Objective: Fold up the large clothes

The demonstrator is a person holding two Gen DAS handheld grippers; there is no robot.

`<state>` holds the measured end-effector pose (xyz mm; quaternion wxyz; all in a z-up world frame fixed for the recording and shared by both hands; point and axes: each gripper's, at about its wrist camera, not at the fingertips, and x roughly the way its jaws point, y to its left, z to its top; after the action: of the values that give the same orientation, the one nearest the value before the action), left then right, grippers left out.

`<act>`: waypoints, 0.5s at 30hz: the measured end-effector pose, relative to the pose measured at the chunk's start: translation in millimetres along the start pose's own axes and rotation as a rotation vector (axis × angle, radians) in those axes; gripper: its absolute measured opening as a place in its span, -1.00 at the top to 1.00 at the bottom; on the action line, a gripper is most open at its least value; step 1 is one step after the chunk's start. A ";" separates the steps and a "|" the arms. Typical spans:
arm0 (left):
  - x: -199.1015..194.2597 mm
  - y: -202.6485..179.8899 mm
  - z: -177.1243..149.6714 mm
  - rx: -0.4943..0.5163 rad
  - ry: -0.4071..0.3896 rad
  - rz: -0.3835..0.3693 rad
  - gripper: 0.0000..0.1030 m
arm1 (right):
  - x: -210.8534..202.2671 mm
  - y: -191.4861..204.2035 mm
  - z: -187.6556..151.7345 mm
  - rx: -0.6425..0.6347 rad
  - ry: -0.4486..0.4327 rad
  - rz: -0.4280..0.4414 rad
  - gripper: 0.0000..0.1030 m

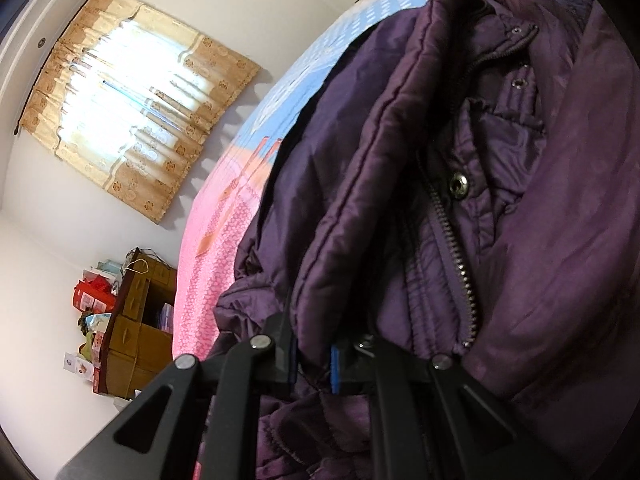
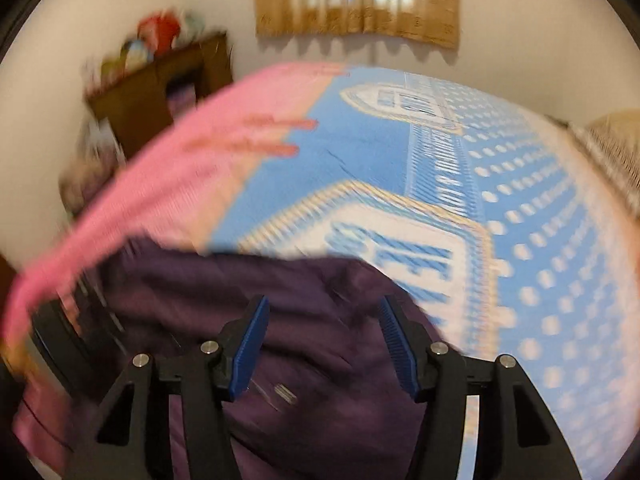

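Beige patterned curtain fills the upper left of the left wrist view, with a brown cabinet below it at lower left. Pink-and-blue bedspread runs through the centre. Purple padded jacket occupies the whole right side, zip and snap fasteners exposed. At bottom centre, my left gripper has its fingers clenched on a thick quilted edge of that jacket; the blue pads press the fabric from both sides.

Right wrist view, heavily blurred: cabinet at upper left, curtain at top centre, bedspread sweeping from left to right. The jacket lies on the bed at lower centre. My right gripper sits over it, fingers released and well apart; whether they touch the fabric I cannot tell.
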<state>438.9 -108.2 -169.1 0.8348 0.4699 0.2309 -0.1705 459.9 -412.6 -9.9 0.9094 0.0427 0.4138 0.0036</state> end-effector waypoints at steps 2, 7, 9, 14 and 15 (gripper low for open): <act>-0.1 1.3 0.5 -0.010 0.007 0.013 0.72 | 42.3 13.2 -6.2 0.005 0.052 -0.033 -0.13; -31.5 27.8 1.8 -0.109 -0.020 -0.007 0.53 | 95.3 21.3 -42.6 0.008 0.111 -0.076 -0.13; -60.2 45.1 4.3 -0.168 -0.088 -0.045 0.20 | 95.4 18.3 -47.8 0.018 0.082 -0.068 -0.13; -81.8 81.9 40.0 -0.398 -0.178 -0.072 -0.74 | 99.1 20.0 -53.5 -0.001 0.038 -0.086 -0.13; -72.4 81.4 48.9 -0.425 -0.157 -0.087 -0.74 | 99.4 20.2 -55.1 -0.002 0.028 -0.086 -0.13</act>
<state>430.3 -104.8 -50.1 0.9222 0.2583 0.2160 -0.1900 484.3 -384.2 -119.1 0.9028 0.0239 0.4280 -0.0343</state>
